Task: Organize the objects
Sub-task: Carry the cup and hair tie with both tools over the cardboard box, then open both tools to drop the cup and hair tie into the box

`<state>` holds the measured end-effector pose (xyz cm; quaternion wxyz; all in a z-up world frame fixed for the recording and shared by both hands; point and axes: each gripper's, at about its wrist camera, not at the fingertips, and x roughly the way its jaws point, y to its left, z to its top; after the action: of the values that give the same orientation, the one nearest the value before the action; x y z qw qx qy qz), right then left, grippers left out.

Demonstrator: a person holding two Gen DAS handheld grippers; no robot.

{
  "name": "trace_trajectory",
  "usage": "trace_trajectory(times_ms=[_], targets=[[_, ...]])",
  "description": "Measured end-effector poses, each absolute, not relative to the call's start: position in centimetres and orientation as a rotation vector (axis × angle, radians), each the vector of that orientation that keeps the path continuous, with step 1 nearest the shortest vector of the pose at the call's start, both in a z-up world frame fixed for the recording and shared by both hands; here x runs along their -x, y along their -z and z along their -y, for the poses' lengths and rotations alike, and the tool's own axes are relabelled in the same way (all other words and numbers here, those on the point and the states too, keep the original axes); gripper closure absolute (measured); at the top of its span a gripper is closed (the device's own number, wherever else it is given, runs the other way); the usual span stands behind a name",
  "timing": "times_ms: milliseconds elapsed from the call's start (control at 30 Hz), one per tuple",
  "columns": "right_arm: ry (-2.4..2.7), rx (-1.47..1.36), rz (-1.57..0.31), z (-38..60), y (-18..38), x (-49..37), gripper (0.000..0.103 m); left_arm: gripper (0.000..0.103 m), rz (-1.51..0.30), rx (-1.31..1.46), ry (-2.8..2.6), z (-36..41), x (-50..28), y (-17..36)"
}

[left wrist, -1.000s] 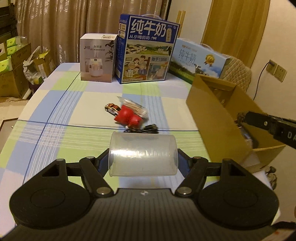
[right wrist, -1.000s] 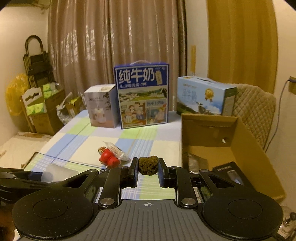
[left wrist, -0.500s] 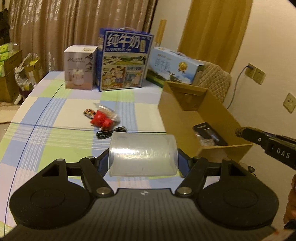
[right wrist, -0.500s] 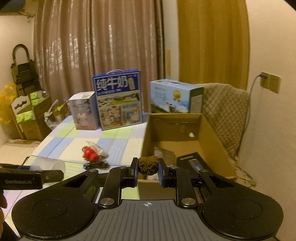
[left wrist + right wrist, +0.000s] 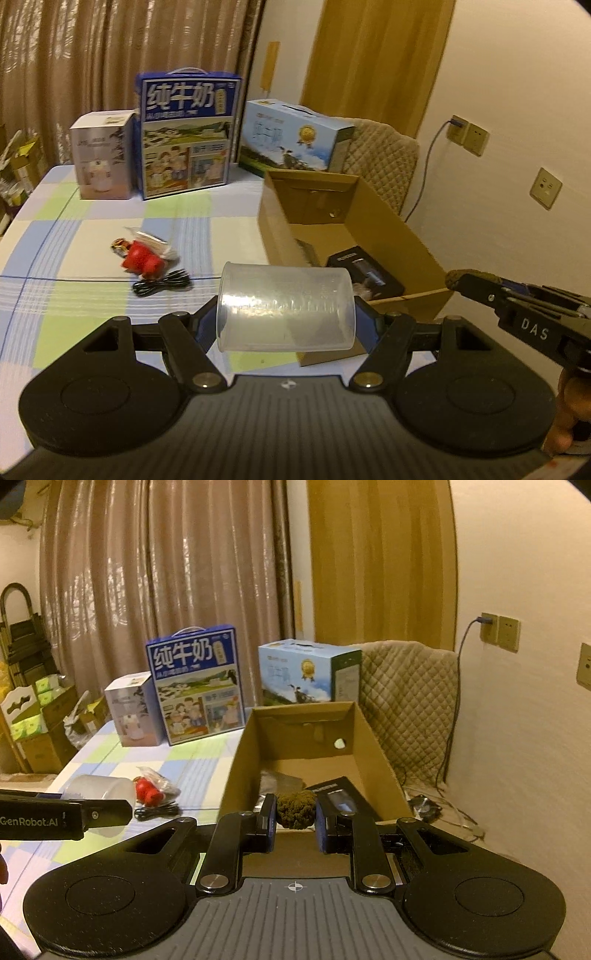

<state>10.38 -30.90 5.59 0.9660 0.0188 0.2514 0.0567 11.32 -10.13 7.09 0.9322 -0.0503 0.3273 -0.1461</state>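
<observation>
My left gripper (image 5: 286,314) is shut on a clear plastic cup (image 5: 286,308) lying sideways, held above the table near the open cardboard box (image 5: 388,218). My right gripper (image 5: 295,812) is shut on a brown lumpy ball (image 5: 295,810), just before the near wall of the cardboard box (image 5: 236,768). Inside the box lie a black carton (image 5: 338,794) and a dark packet (image 5: 275,781). On the checked tablecloth (image 5: 85,236) remain a red toy (image 5: 142,260), a clear wrapper (image 5: 149,242) and a black cable (image 5: 162,284).
At the back of the table stand a white humidifier box (image 5: 101,160), a tall blue milk carton (image 5: 186,133) and a light-blue carton (image 5: 291,138). A quilted chair (image 5: 406,701) is behind the cardboard box. A wall with sockets (image 5: 467,134) is at the right.
Both grippers have swung to the right, toward the cardboard box, each keeping its hold. The box now sits nearer the middle of both views.
</observation>
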Motion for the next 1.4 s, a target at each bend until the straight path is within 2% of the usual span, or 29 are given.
trace_trajectory(times_ms=[667, 1300, 1333, 1367, 1400], targets=[[-0.094, -0.064, -0.535, 34.0, -4.4, -12.8, 0.085, 0.035, -0.704, 0.061, 0.376, 15.1, -14.6, -6.1], [-0.109, -0.076, -0.559, 38.7, -5.0, -20.7, 0.085, 0.035, -0.716, 0.015, 0.473, 19.7, -22.6, -5.9], [-0.105, -0.082, -0.562, 38.9, -4.9, -20.9, 0.085, 0.033, -0.708, 0.007, 0.474, 20.0, -23.1, -5.8], [-0.101, -0.088, -0.565, 39.0, -4.7, -21.1, 0.085, 0.023, -0.707, 0.001, 0.475, 20.3, -23.6, -5.6], [-0.096, -0.095, -0.569, 39.2, -4.6, -21.2, 0.085, 0.02, -0.714, 0.001, 0.473, 20.5, -24.1, -5.5]])
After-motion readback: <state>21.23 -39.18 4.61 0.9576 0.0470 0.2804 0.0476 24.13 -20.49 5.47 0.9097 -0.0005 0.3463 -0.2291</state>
